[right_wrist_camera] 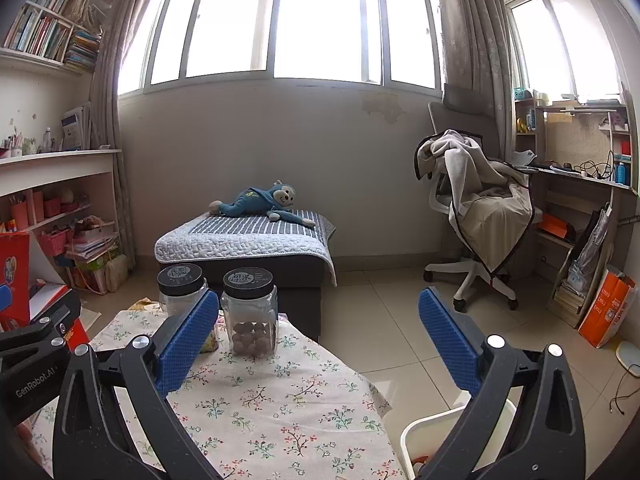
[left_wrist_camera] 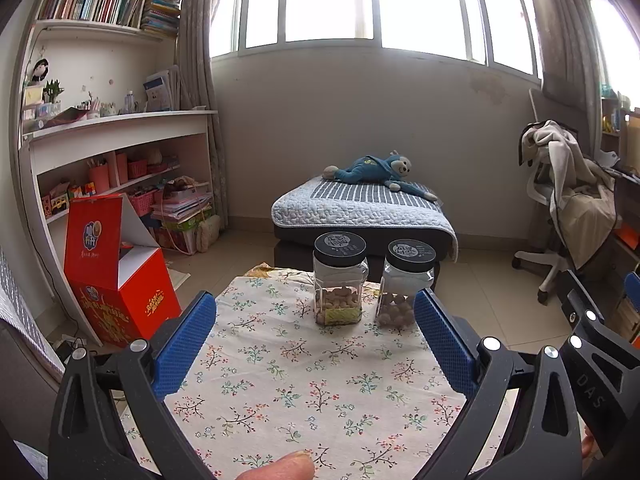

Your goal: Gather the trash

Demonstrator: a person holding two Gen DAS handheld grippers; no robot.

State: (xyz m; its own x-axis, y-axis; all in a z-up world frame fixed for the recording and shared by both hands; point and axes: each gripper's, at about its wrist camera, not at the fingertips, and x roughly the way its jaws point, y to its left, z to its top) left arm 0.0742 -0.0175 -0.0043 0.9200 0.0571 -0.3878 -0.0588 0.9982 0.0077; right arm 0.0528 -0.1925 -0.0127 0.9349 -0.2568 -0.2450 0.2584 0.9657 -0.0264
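Observation:
My left gripper (left_wrist_camera: 316, 340) is open above a table with a flowered cloth (left_wrist_camera: 300, 384), with nothing between its blue fingers. My right gripper (right_wrist_camera: 318, 336) is open too, over the table's right edge (right_wrist_camera: 360, 380) and the floor. Below its right finger stands a white bin (right_wrist_camera: 416, 432), with something orange showing at the bottom. A yellowish crumpled piece (left_wrist_camera: 260, 269) lies at the table's far edge; I cannot tell what it is. Each gripper shows at the edge of the other's view: the right gripper (left_wrist_camera: 600, 344) and the left gripper (right_wrist_camera: 36, 356).
Two clear jars with black lids, one of nuts (left_wrist_camera: 340, 280) and one of round brown balls (right_wrist_camera: 251, 312), stand at the far side of the table. A red carton (left_wrist_camera: 116, 272) stands open on the floor at left. Beyond are a low bed (right_wrist_camera: 248, 240), shelves and a draped chair (right_wrist_camera: 484, 216).

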